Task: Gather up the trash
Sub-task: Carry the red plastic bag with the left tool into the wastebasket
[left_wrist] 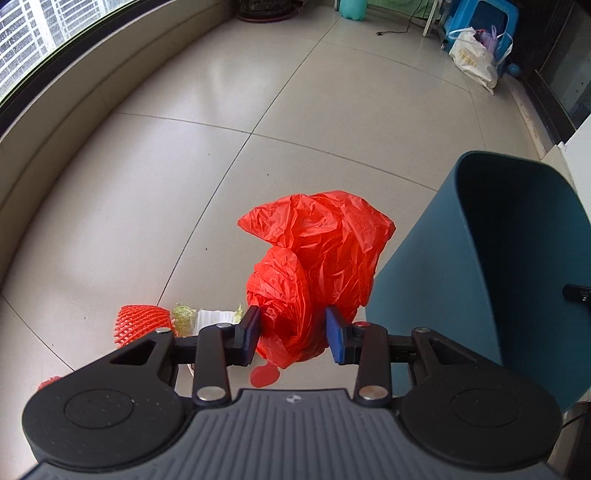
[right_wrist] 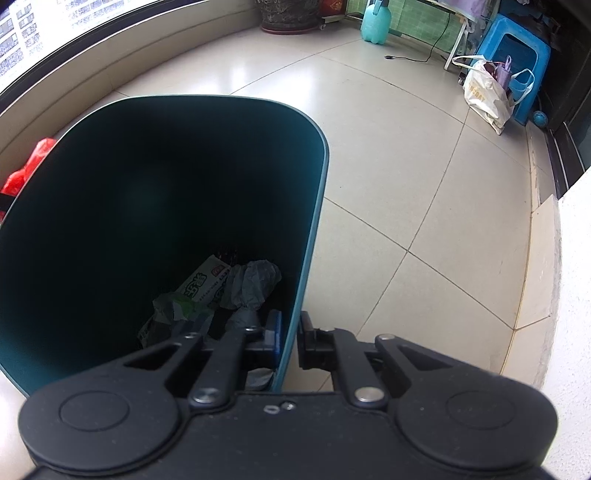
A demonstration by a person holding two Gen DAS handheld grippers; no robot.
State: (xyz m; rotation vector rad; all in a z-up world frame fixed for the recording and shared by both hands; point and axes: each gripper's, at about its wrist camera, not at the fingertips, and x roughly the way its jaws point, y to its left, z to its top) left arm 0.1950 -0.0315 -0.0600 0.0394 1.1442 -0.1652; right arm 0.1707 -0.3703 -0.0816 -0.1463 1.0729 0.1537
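Two tongs are at work over a pale tiled floor point(left_wrist: 258, 122). Those in the left hand, the left tongs point(left_wrist: 291, 334), are partly closed, their blue pads pressing from both sides on a crumpled red plastic bag point(left_wrist: 317, 258), which hangs free above the floor just beside the outer wall of a dark teal bin point(left_wrist: 417, 288). Below and to the left of that grip, a red foam net sleeve point(left_wrist: 142, 321), a scrap of green leaf point(left_wrist: 183, 317) and a white ribbed piece point(left_wrist: 216, 316) lie together on the tiles. The right tongs point(right_wrist: 290, 339) are nearly shut, clamped on the bin's thin rim point(right_wrist: 291, 325), one pad inside the wall and one outside. Down in the bin lie a printed green and white wrapper point(right_wrist: 199, 291) and crumpled grey paper point(right_wrist: 255, 280). Farther off, by the wall, a white carrier bag point(right_wrist: 484, 94) leans against a blue plastic stool point(right_wrist: 517, 48), and a pale green jug point(right_wrist: 376, 26) stands near a large plant pot point(right_wrist: 288, 16).
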